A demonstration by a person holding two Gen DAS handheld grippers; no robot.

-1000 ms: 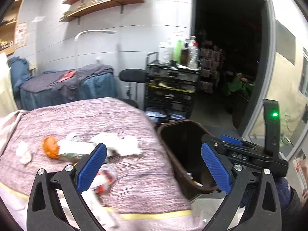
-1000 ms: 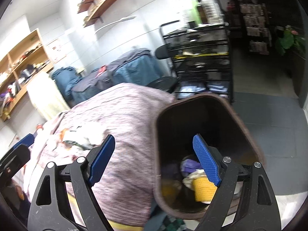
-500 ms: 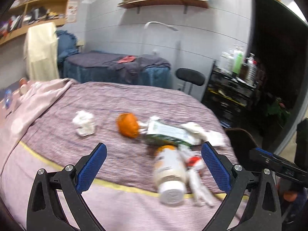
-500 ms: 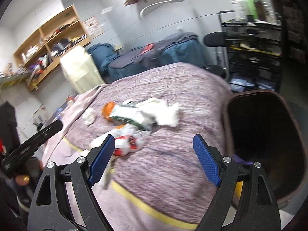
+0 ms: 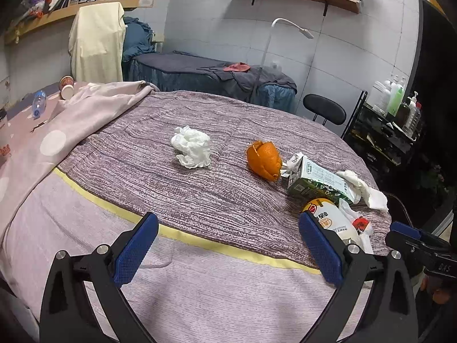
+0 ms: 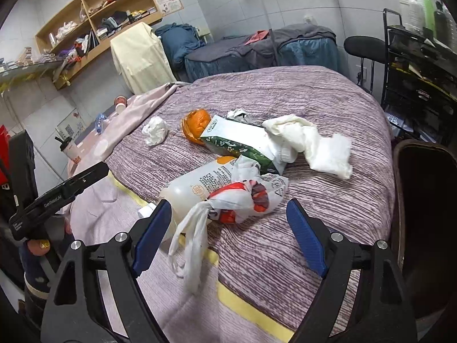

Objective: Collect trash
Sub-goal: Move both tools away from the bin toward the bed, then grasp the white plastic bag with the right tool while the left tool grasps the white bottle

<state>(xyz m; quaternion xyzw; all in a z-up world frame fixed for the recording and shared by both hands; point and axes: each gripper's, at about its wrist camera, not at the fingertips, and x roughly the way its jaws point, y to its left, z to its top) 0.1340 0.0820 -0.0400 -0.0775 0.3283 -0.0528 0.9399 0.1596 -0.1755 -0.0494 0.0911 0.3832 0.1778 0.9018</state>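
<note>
Trash lies on a purple striped bedspread (image 5: 137, 154): a crumpled white tissue (image 5: 192, 146), an orange peel (image 5: 264, 160), a green and white carton (image 5: 317, 180), a white cloth (image 5: 362, 188), a white bottle (image 5: 328, 220) and a tied plastic bag (image 6: 245, 197). My left gripper (image 5: 227, 245) is open and empty, over the bed's near edge, short of the tissue. My right gripper (image 6: 228, 235) is open and empty, just in front of the plastic bag and the bottle (image 6: 197, 185). The brown bin (image 6: 422, 200) stands at the bed's right edge.
A pink blanket (image 5: 71, 120) with a paper cup (image 5: 66, 87) and a water bottle (image 5: 38, 103) lies at the left. A black stool (image 5: 324, 110), a black cart with bottles (image 5: 391, 125), a second bed (image 5: 211, 74) and wall shelves stand behind.
Both grippers have swung left, away from the bin opening and onto the trash on the bed. Both stay open and empty.
</note>
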